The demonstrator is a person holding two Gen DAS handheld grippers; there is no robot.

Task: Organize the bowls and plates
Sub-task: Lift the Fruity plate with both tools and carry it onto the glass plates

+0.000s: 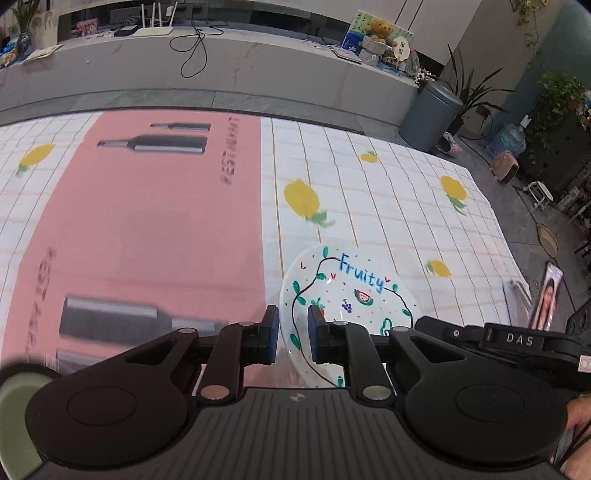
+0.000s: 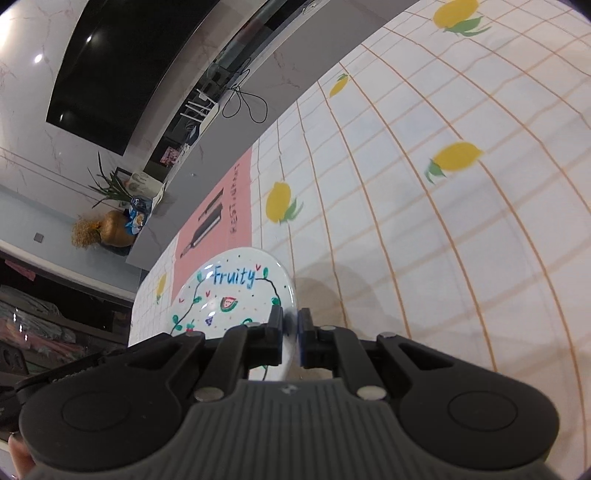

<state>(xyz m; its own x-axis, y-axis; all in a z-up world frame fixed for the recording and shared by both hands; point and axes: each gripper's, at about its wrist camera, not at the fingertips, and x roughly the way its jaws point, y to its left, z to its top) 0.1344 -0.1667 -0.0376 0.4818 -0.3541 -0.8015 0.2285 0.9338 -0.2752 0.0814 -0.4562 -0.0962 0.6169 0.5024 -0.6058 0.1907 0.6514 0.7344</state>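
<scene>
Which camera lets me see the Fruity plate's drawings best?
The left wrist view: the Fruity plate faces the camera, with the word, watermelon and grapes clear. The right wrist view shows the plate too, smaller, its lower part behind the right gripper.

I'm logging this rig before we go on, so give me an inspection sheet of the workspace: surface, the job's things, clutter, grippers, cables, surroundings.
Surface: tablecloth with a grid and lemon print, a pink placemat printed with bottles on it.
Job's things: one white plate lettered "Fruity"; no bowl seen.
Clutter: nothing seen on the cloth.
Grippers: left gripper shut on the plate's rim; right gripper shut on its opposite rim.
Cables: black cable looped on the grey counter near a white router.
Surroundings: grey bin, potted plants, teddy bear, dark wall screen.
</scene>
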